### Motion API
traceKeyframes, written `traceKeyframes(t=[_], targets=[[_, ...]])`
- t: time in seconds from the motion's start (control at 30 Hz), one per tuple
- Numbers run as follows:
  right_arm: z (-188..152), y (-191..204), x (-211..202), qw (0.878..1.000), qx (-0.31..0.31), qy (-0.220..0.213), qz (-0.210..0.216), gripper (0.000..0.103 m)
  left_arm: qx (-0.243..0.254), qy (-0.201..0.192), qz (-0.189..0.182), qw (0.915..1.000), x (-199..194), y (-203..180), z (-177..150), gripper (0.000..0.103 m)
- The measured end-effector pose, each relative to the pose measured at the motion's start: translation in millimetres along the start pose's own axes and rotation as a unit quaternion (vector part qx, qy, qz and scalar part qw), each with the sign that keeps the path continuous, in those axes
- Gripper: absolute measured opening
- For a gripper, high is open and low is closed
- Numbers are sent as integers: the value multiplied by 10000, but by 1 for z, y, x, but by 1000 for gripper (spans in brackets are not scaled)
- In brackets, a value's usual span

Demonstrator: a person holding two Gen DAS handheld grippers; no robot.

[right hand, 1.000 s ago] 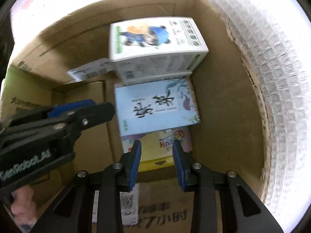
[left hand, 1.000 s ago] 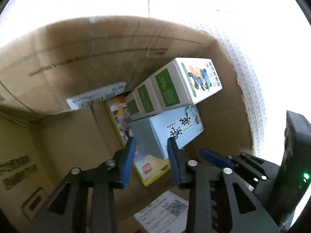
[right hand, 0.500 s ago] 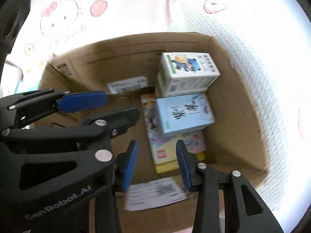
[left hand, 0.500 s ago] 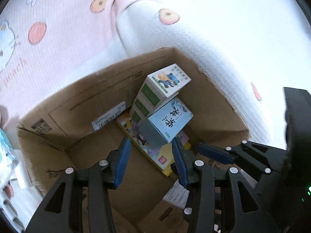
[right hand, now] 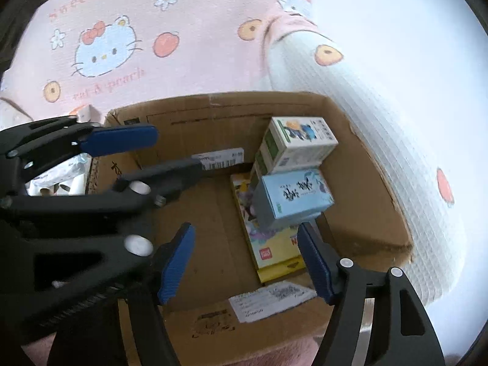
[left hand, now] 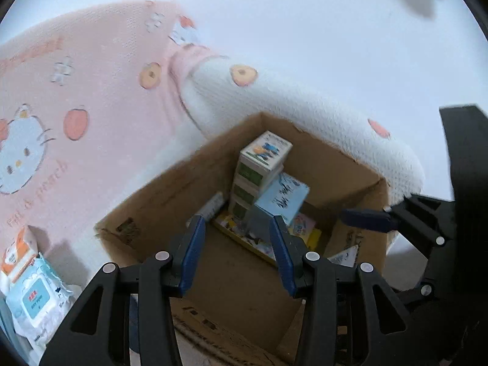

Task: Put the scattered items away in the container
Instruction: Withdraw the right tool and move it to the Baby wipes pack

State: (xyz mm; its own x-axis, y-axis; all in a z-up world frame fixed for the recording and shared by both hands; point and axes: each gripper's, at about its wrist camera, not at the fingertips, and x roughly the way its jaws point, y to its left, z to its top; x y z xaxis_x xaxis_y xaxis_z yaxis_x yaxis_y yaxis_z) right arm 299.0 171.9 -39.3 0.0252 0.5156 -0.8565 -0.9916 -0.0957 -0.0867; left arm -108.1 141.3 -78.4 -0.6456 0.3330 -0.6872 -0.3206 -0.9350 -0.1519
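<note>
Both grippers empty above the box; loose items remain outside it.

Left wrist view: the left gripper (left hand: 235,251) hangs over the cardboard box (left hand: 158,210), its jaws apart with nothing between them. Inside, a white-and-green carton (left hand: 264,152) tops a stack, a pale blue box (left hand: 282,196) leans against it, and a flat picture book (left hand: 259,239) lies on the floor of the box. On the pink bedspread (left hand: 100,116) to the left lie a wipes pack (left hand: 35,300) and an orange-and-white carton (left hand: 18,251), both well outside the box. Right wrist view: the right gripper (right hand: 244,262) is opening, nothing between its jaws. Judgement: the next pick is probably the wipes pack; carry the left gripper clear of the box wall, approach from above, and close across the narrow side, since soft packaging may slip.
</note>
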Motion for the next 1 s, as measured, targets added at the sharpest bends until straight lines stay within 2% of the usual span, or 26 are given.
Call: traceKeyframes(t=[0.07,0.13,0.17,0.27,0.43,0.57,0.67,0.83,1.0], targets=[[-1,2,3,9998,118,58,-179,69,21,-123,117,9999,-5,5,-5,48],[-2,6,5,9982,104,72,-590,70,121,98,72,9999,-6,8,-6,48],[-2,10,7,9964,26,81,-846,75,180,305,66,9994,-5,9,-6,48],[-2,21,11,9917,-84,-1,-1279,77,274,377,0,9989,-9,13,-9,48],[-2,23,-2,9937,319,-102,-1072,77,289,293,38,9991,-29,23,-22,48],[3,35,-17,9936,209,-282,-1070,77,8,275,-79,9996,-47,47,-34,48],[9,47,-22,9952,98,-371,-905,77,-183,246,167,9994,-58,66,-43,48],[20,74,-22,9970,-78,-518,-567,78,-324,286,813,9958,-68,97,-55,49],[31,111,-19,9965,-286,-745,-264,78,-687,346,1158,9903,-76,133,-70,49]])
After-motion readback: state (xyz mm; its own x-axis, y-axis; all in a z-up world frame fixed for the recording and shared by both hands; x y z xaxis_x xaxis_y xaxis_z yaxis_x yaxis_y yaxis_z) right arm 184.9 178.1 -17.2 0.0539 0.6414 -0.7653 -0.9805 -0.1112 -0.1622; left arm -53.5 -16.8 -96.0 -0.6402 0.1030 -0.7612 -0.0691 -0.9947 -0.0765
